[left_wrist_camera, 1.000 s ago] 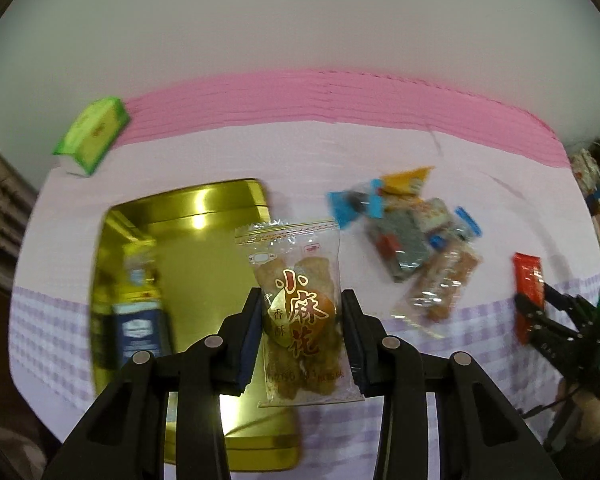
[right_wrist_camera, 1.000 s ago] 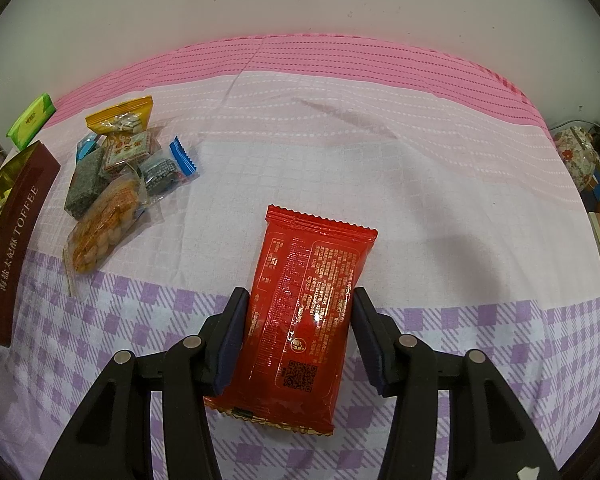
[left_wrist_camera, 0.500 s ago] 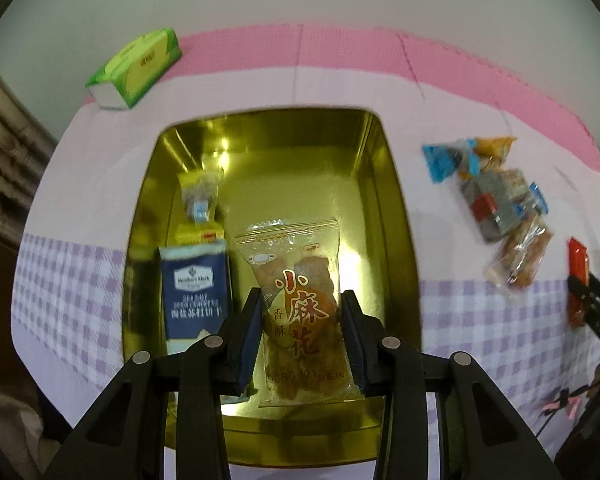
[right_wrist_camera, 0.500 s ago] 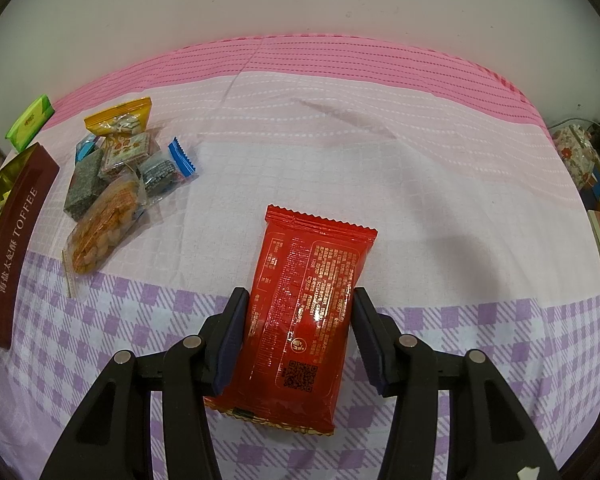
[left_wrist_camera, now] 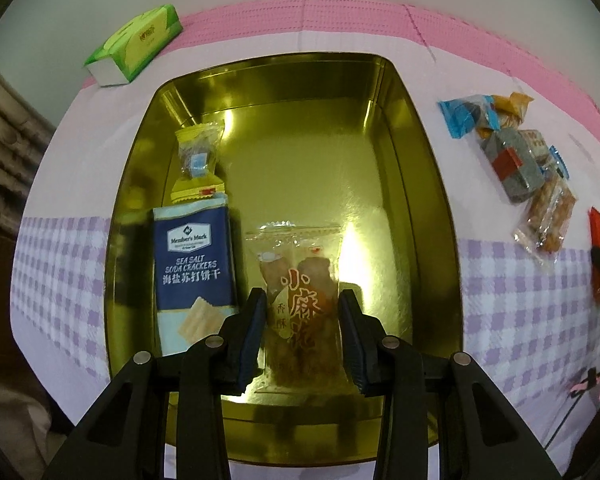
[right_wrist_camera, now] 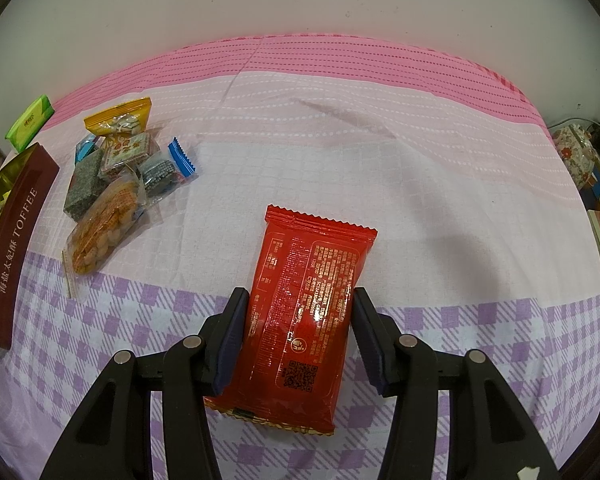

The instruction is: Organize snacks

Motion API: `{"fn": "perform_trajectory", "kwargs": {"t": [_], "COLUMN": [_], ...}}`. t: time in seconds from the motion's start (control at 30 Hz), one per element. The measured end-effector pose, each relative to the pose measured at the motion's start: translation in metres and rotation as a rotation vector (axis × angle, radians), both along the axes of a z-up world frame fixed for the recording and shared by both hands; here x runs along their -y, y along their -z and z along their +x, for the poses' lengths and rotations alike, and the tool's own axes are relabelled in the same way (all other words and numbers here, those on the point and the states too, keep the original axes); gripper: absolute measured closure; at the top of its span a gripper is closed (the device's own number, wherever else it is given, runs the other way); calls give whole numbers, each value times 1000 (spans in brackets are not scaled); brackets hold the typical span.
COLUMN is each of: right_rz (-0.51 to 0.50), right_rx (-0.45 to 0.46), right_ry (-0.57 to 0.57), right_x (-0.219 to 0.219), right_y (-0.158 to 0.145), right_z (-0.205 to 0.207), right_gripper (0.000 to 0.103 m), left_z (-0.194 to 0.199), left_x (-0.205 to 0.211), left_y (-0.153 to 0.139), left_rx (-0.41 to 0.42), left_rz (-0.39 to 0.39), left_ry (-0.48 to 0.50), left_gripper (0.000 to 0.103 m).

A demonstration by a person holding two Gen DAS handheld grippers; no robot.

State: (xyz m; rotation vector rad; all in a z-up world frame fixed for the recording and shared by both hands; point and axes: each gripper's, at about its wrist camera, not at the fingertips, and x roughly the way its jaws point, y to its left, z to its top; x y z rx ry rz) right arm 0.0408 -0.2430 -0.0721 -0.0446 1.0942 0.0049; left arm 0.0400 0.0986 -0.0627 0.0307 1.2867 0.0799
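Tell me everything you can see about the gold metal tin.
The gold metal tin is a shiny rectangular box with rounded corners, lid off, resting on the checked cloth. Its mirror-like floor reflects light. Inside, along one side, lie a navy soda cracker pack and a small yellow-wrapped snack. The left gripper holds a clear fried-twist packet over it.

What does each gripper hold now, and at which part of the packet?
The left gripper holds the clear snack packet by its long sides, low down. The right gripper holds the red packet the same way.
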Motion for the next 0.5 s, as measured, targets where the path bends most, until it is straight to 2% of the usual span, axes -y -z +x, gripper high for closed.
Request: {"fn": "perform_trajectory", "kwargs": {"t": [0.5], "right_rz": [-1], "right_rx": [-11], "right_ry": [8], "right_x": [0], "right_y": [0], "right_z": [1], "right_gripper": [54], "left_z": [-10], "left_x": [3], "left_y": [8], "left_rx": [30], "left_rz": [27], "left_ry": [19], "left_gripper": [65]}}
